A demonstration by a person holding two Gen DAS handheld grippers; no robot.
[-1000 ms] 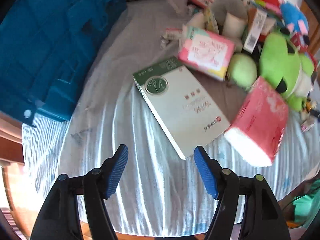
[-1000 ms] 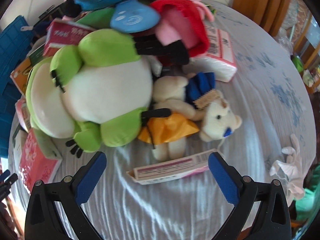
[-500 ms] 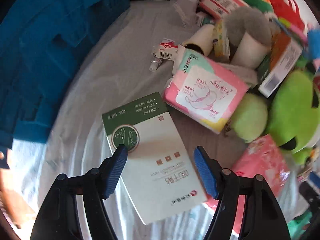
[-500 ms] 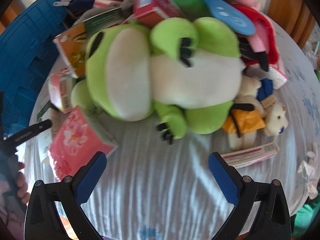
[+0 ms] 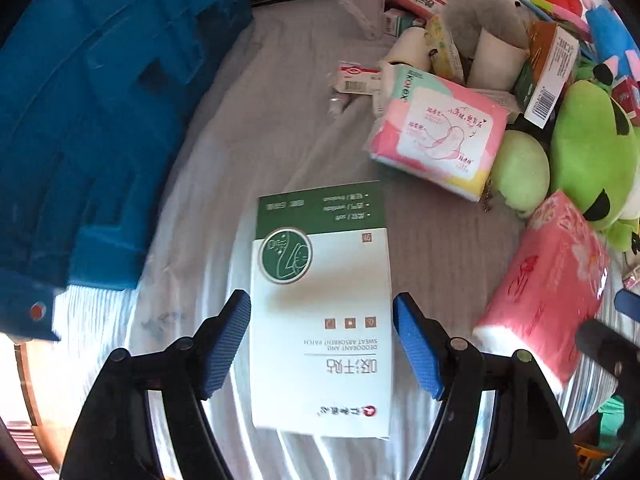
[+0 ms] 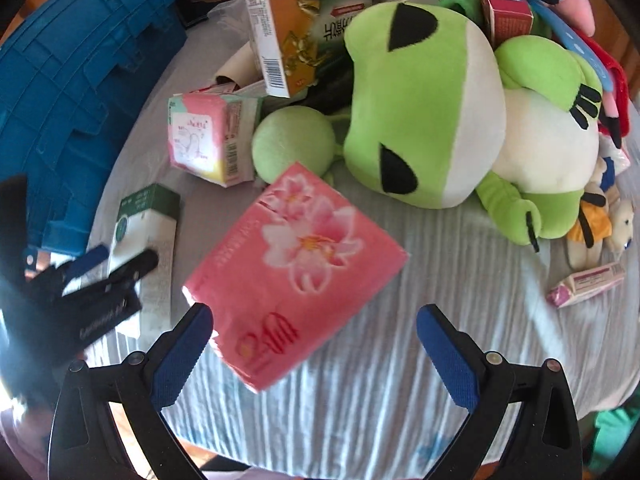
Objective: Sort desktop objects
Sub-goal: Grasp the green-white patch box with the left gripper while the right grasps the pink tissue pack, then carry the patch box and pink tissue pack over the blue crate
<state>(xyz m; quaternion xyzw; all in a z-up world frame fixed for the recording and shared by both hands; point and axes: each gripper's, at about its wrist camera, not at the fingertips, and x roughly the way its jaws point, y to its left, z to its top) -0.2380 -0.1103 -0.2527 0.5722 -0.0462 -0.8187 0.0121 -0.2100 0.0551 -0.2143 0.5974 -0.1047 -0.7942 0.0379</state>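
A flat white-and-green box (image 5: 320,280) lies on the striped tablecloth. My left gripper (image 5: 320,304) hangs just over it, a blue pad on each side of the box; the jaws are opening and the pads do not press on it. The right wrist view shows the same box (image 6: 146,216) under the left gripper (image 6: 100,280). My right gripper (image 6: 314,314) stands wide open above the near end of a pink tissue pack (image 6: 296,264), apart from it. The tissue pack (image 5: 548,288) lies to the right of the box.
A blue crate (image 5: 80,120) stands along the left. A pink pad pack (image 5: 436,136), a pale green ball (image 6: 294,140), a big green frog plush (image 6: 432,120), an orange-green carton (image 6: 304,28), a small bear plush (image 6: 600,228) and a small pink box (image 6: 588,284) crowd the table.
The left gripper has come forward and down over the white-and-green box, which now sits between its fingers. The right gripper has swung left from the small bear to the pink tissue pack.
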